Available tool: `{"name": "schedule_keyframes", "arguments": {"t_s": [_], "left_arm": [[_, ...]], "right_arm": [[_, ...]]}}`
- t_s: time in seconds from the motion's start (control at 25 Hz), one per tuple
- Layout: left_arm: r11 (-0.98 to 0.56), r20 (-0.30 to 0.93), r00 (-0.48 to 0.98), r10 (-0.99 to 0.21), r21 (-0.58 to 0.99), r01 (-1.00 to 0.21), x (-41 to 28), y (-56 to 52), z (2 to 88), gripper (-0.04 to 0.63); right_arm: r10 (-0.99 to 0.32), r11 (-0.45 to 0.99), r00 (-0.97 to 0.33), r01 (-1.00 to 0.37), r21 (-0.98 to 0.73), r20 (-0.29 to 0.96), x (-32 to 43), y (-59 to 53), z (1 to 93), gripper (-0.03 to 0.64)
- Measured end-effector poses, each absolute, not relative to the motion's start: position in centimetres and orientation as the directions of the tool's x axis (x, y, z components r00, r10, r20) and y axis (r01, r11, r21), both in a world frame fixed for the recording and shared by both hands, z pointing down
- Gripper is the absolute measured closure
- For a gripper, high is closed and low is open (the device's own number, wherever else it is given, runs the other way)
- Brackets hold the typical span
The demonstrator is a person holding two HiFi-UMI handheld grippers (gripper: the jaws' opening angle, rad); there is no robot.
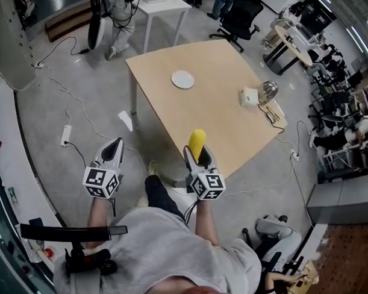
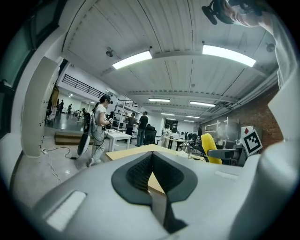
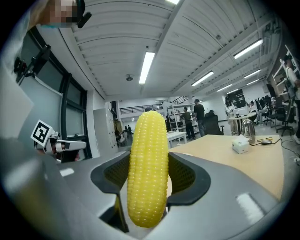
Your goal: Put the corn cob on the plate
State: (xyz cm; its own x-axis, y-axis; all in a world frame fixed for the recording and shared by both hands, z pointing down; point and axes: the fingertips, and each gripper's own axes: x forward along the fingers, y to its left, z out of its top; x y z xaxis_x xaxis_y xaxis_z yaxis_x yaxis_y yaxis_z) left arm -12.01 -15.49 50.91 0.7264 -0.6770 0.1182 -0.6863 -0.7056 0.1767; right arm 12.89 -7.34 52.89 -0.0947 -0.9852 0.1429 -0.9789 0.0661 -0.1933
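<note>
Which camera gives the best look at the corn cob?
The right gripper view: the corn cob fills the middle, upright, clamped between the right gripper's jaws, kernels clear. The head view shows it small, poking up from that gripper. The left gripper view catches only a small yellow piece at right.

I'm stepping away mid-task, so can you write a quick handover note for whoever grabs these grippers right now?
Right gripper: shut on the corn cob, which stands upright between its jaws, held near the table's near corner.
Left gripper: shut, with nothing in it, held off the table's edge.
Plate: white and bare, on the far part of the table.
Done: the cob is gripped.
Left: carry it across to the plate, lay it down and open the jaws.
</note>
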Motion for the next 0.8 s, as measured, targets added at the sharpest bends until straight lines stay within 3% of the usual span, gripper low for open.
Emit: {"name": "schedule_keyframes", "arguments": {"t_s": [0.8], "left_arm": [[-0.634,0.176,0.657,-0.733,0.174,-0.753,-8.1,-27.9,52.1,0.575]], "right_arm": [[-0.966,0.137,-0.177,-0.969,-0.208,0.190,18.5,-23.2,55.2,0.365]]}}
